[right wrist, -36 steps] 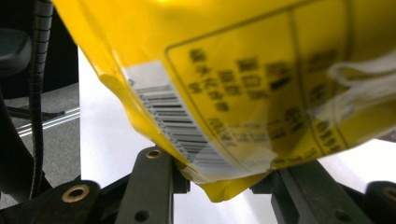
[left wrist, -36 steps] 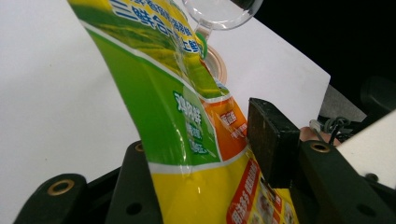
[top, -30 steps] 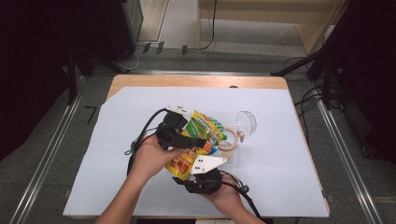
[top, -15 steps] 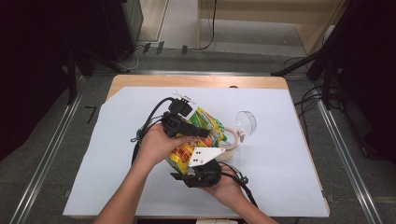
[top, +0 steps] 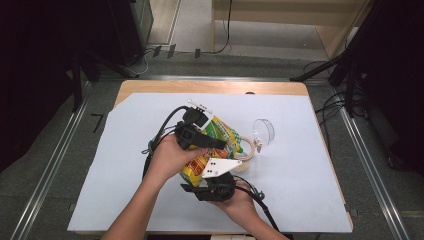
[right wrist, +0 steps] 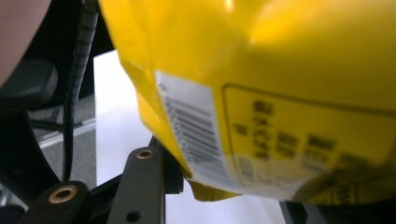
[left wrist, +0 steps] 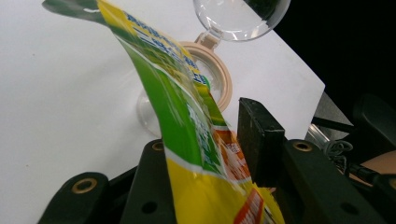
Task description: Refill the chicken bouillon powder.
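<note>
Together, both grippers clamp the bag (top: 212, 145): left gripper (top: 212, 142) at its eleven o'clock end, right gripper (top: 210, 175) at its five o'clock end.

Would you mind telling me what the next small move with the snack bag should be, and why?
Probably tip the snack bag a little further toward the open jar, keeping both grips. The left gripper and right gripper both clamp the bag, which hangs slanted with its upper end just above the jar's beige rim, the clear hinged lid flipped back. Nothing seems to be falling into the jar yet.
</note>
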